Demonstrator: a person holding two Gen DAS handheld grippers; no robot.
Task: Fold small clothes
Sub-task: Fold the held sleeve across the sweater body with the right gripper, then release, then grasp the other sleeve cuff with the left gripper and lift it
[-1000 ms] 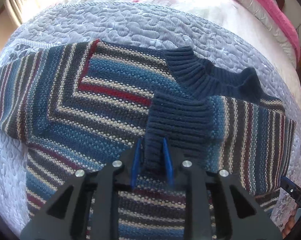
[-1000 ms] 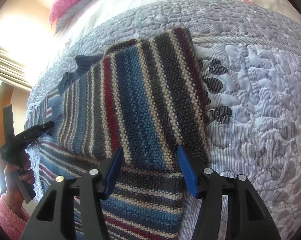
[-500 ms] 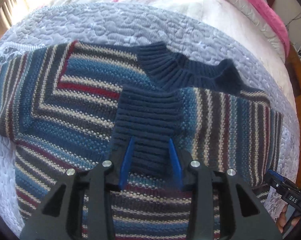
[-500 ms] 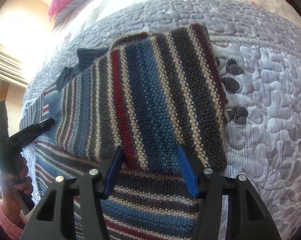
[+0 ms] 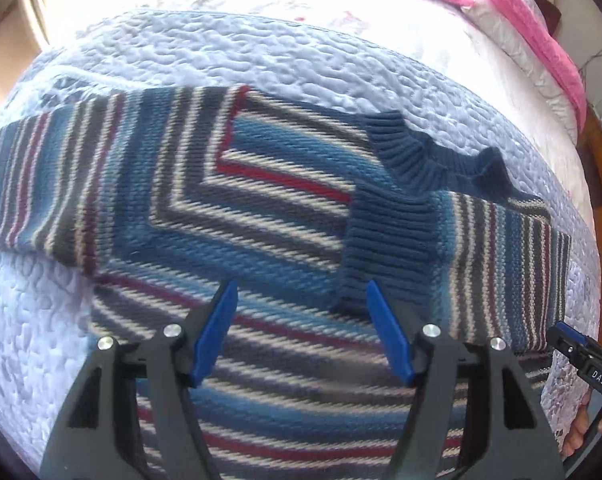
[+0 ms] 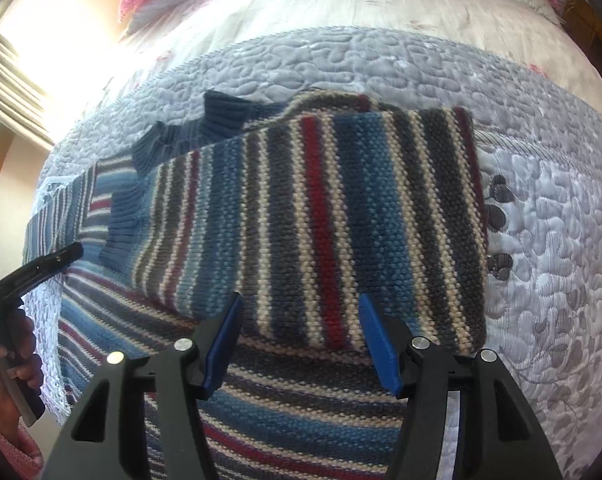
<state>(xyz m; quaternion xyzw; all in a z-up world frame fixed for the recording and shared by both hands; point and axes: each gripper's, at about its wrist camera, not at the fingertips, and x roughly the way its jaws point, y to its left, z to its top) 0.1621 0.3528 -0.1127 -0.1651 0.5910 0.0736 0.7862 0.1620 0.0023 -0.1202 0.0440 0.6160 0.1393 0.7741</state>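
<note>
1. A chunky knitted striped sweater [image 5: 237,208] lies flat on the pale puffy quilt [image 5: 205,52] of the bed; its ribbed navy cuff [image 5: 389,248] is folded onto the chest, just below the ribbed collar [image 5: 413,156]
2. Left gripper [image 5: 301,332]: jaws spread wide, holding nothing
3. Right gripper [image 6: 301,340]: jaws likewise wide and empty, above the folded sleeve [image 6: 341,220]

Your sweater [image 5: 261,208] is lying flat on the bed's quilt [image 5: 221,52], both sleeves folded across its body, pillows [image 5: 513,12] sitting behind.

Your left gripper [image 5: 301,328] hovers open-jawed over the striped blue knitted sweater [image 5: 229,208], its navy ribbed cuff [image 5: 389,248] at one o'clock.
</note>
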